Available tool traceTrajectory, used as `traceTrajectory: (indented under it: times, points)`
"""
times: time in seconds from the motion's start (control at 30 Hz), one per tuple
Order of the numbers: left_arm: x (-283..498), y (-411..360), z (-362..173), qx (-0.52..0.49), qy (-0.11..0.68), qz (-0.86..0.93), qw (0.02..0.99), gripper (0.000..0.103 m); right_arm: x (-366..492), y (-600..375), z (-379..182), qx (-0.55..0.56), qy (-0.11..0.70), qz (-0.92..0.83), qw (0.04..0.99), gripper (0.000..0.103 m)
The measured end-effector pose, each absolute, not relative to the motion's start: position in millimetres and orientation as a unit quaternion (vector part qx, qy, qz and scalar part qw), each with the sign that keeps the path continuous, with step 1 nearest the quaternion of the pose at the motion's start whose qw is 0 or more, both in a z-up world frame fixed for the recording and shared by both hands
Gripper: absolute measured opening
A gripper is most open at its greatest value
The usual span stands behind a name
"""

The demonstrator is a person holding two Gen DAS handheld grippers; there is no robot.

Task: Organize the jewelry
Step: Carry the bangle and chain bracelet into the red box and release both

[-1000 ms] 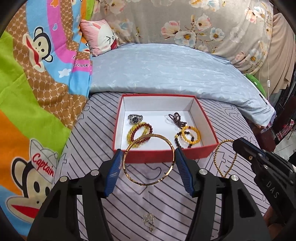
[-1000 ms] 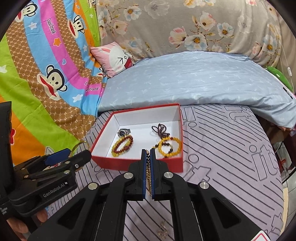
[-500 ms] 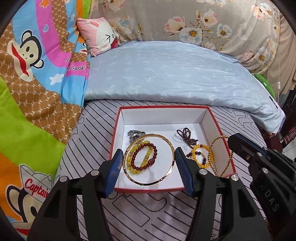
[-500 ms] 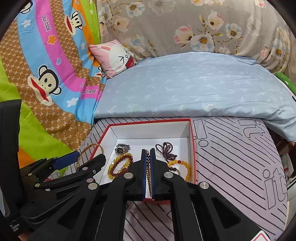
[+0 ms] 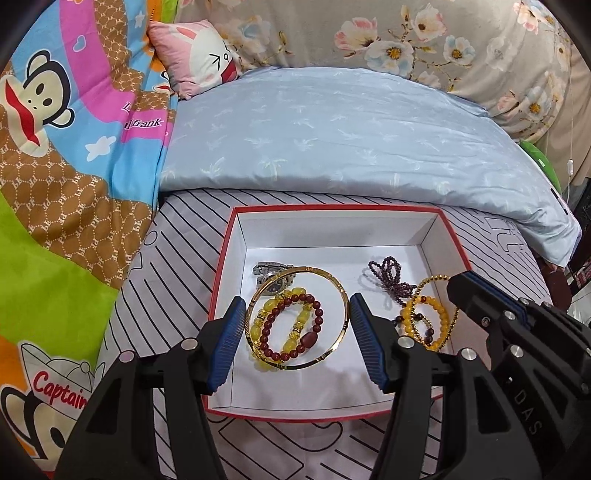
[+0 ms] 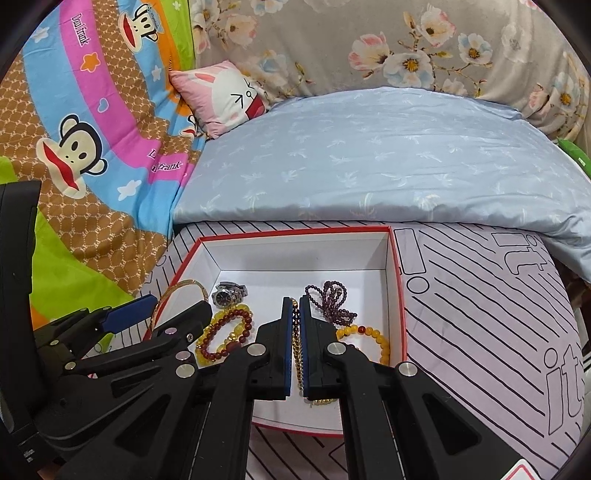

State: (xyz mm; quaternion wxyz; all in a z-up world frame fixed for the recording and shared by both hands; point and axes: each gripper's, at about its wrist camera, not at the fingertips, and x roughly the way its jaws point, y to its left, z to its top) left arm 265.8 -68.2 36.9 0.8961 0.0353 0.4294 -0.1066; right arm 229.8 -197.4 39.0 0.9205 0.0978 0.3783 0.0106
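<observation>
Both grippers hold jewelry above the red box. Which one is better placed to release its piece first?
Probably the left gripper: its gold bangle hangs flat over the box's floor, above the red-and-yellow bracelet. The right gripper pinches a gold bead chain nearer the front wall.

Bright, even light — fisheye-warped edges.

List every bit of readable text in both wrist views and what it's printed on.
"Captain" on the monkey quilt, cut off at the frame edge.
"frank" on the quilt's pink band; the word before it is folded away.
"Daul frank" on the same quilt, as best it reads.
"it", twice, on the striped sheet.
"DAS" on the right gripper body.
Watch dial: too small.
</observation>
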Motion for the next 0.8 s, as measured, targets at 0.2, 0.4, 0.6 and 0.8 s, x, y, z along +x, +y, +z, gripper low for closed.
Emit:
traceTrajectory:
  times: [0.2, 0.4, 0.6, 0.8]
  points:
    - [273.1, -69.6, 29.0, 0.033, 0.435, -0.104, 0.894, 0.056, 236.3, -197.2, 29.2, 0.094, 0.387, 0.010, 0.917, 0.003]
    - [278.4, -72.4, 24.8, 0.032, 0.438, -0.104, 0.892, 0.056, 240.9, -197.7, 22.8, 0.093, 0.392, 0.009, 0.915, 0.003]
    - [282.7, -74.0, 20.6, 0.033, 0.441, -0.102, 0.891, 0.056, 246.2, -196.6, 20.4, 0.090, 0.394, 0.006, 0.915, 0.003]
    - [285.1, -73.2, 16.6, 0.035, 0.442, -0.094, 0.891, 0.056, 245.5, -192.1, 21.4, 0.075, 0.393, -0.006, 0.916, 0.013]
